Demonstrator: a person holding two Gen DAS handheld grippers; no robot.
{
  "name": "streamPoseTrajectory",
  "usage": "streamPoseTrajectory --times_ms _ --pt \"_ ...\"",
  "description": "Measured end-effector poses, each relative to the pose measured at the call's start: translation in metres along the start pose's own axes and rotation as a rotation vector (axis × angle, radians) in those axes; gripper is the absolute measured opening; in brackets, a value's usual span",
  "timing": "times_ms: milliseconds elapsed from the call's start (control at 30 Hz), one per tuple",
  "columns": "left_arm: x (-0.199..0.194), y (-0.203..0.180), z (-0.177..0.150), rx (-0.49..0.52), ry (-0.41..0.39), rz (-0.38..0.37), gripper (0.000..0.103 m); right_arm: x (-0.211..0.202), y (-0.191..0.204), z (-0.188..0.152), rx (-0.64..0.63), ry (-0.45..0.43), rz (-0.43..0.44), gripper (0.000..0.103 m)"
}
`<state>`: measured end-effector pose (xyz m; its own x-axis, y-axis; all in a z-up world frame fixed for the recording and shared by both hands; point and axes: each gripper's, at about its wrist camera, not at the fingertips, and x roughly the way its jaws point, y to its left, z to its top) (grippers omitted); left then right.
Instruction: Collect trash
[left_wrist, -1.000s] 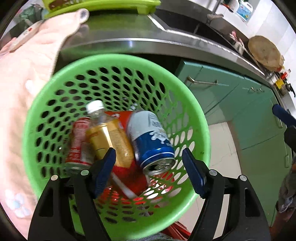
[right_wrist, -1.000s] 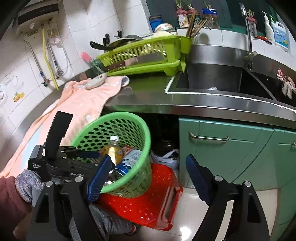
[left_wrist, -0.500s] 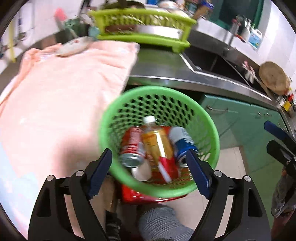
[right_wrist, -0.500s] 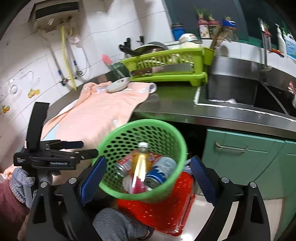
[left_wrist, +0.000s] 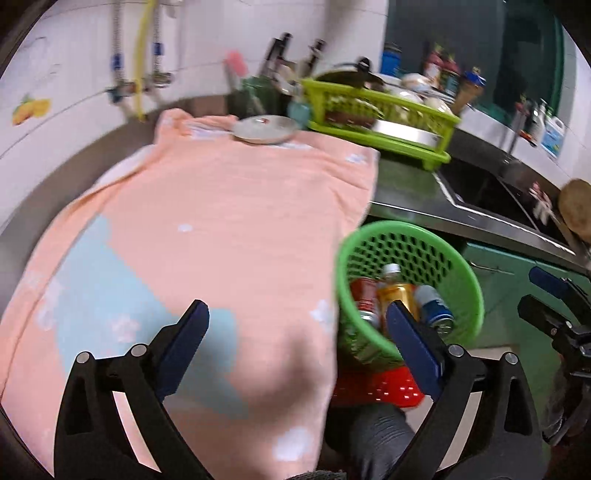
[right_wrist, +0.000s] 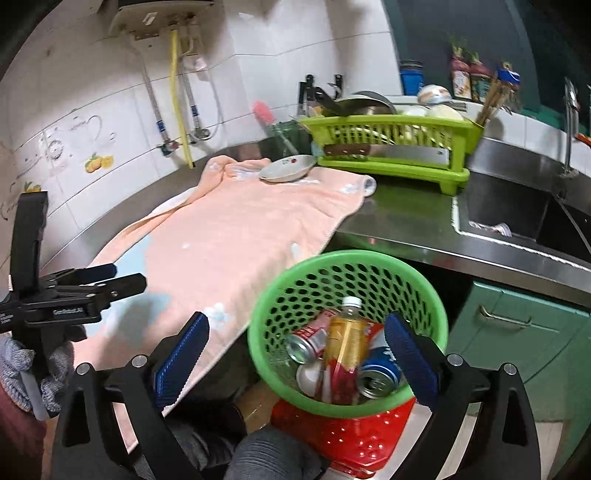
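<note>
Left gripper (left_wrist: 297, 343) and right gripper (right_wrist: 295, 350): fingers spread wide, just been opening, nothing between them. Green basket (right_wrist: 280, 295) sits on red stool (right_wrist: 351, 439) below tabletop (right_wrist: 402, 218) front edge; holds yellow bottle (right_wrist: 345, 339), red can (right_wrist: 308, 338), blue can (right_wrist: 378, 373).

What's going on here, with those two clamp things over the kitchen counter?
A person is collecting trash with two handheld grippers. The green basket, sitting on a red stool, holds a bottle and cans. The left gripper and right gripper have just been opening, and both are empty above the pink towel.
</note>
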<state>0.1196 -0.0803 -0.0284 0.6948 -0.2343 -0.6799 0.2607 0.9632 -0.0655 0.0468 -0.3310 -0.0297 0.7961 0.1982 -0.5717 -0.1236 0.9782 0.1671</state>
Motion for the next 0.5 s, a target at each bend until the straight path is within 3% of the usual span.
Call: streamPoseTrajectory --times_ms 233,500 --pt "-0.037 0.035 -0.013 -0.048 -0.082 0.130 0.097 0.003 0.038 0.003 -0.059 -0.017 -0.035 0.094" --pt "-0.070 0.061 -0.026 -0.115 -0.151 0.180 0.097 0.000 0.057 0.003 -0.045 -0.029 -0.047 0.095"
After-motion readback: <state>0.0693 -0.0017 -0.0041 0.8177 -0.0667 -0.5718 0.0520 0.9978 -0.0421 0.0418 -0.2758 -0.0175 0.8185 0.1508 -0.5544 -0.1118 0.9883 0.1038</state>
